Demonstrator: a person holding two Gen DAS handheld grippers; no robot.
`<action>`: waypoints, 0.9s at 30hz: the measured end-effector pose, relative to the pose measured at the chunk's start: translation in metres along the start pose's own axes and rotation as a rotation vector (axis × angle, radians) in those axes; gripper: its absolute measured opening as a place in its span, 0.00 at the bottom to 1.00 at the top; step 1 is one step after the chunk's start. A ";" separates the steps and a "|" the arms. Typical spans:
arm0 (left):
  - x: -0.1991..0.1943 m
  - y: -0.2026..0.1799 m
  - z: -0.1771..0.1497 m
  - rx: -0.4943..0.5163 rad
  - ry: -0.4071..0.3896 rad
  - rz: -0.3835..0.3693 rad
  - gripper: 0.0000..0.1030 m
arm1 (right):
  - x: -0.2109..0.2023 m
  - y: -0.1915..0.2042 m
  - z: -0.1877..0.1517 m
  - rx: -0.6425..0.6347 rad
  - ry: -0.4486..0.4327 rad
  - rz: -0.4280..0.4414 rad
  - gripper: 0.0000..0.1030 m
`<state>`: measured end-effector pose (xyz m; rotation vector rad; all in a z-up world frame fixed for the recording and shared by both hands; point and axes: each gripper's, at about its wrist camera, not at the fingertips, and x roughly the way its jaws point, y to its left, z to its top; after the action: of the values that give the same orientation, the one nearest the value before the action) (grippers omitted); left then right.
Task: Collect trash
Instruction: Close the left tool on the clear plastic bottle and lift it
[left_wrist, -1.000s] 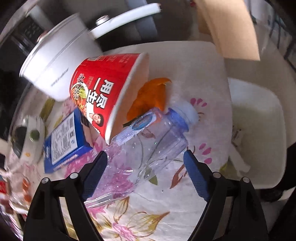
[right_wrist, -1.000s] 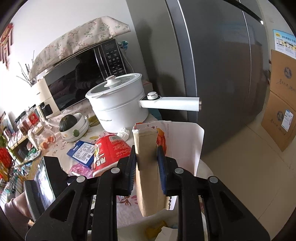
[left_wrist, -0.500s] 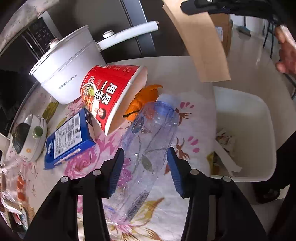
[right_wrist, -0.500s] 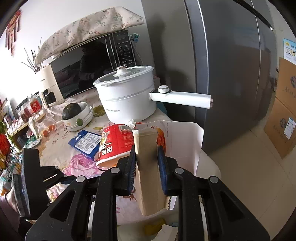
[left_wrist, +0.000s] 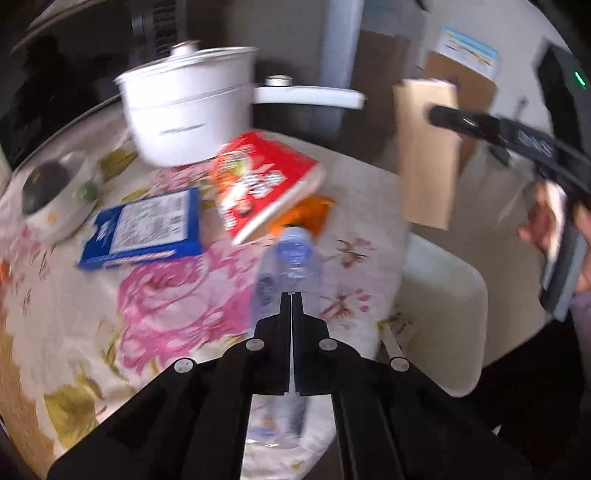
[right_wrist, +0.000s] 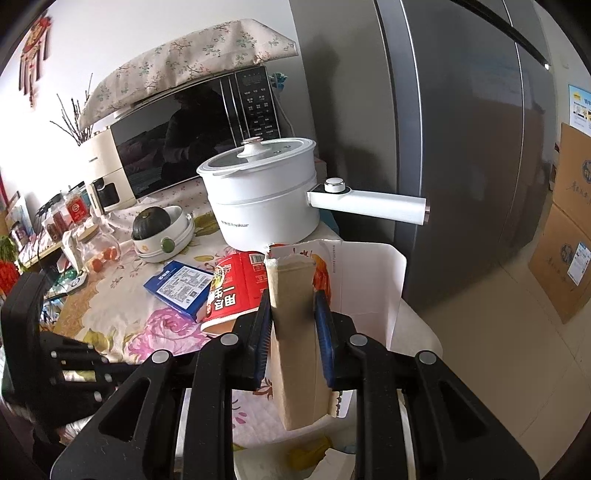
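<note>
My left gripper (left_wrist: 290, 300) has its jaws pressed together on the middle of a clear plastic bottle (left_wrist: 295, 258), whose blue cap points away from me over the flowered tablecloth (left_wrist: 166, 306). My right gripper (right_wrist: 291, 310) is shut on a flattened brown carton (right_wrist: 295, 332), held upright above the white bin (right_wrist: 258, 458). In the left wrist view the carton (left_wrist: 424, 155) hangs over the same bin (left_wrist: 443, 295). A red noodle cup (left_wrist: 262, 184) lies on its side with orange peel (left_wrist: 310, 214) at its mouth, beside a blue box (left_wrist: 147, 229).
A white electric pot (right_wrist: 262, 195) with a long handle stands behind the cup. A bowl holding a dark squash (right_wrist: 162, 232) sits to the left, a microwave (right_wrist: 192, 133) behind it, a grey fridge (right_wrist: 443, 147) on the right. A person's hand (left_wrist: 543, 225) holds the right gripper.
The left jaws closed from wide open onto the bottle, and the left gripper rolled and rose, so the table looks turned. The right gripper and carton kept still.
</note>
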<state>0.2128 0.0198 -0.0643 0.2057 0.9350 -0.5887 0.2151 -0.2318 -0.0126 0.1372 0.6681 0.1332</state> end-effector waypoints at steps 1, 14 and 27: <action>0.003 0.007 -0.001 -0.028 0.011 0.019 0.01 | 0.000 0.000 0.000 -0.001 0.001 0.000 0.21; 0.009 -0.001 0.020 -0.077 0.098 -0.028 0.89 | -0.013 -0.015 -0.001 0.016 -0.016 -0.025 0.23; 0.075 -0.031 0.014 -0.007 0.285 0.011 0.62 | -0.019 -0.021 -0.002 0.012 -0.024 -0.014 0.24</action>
<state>0.2391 -0.0408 -0.1141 0.2935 1.2100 -0.5549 0.2004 -0.2554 -0.0061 0.1448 0.6455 0.1137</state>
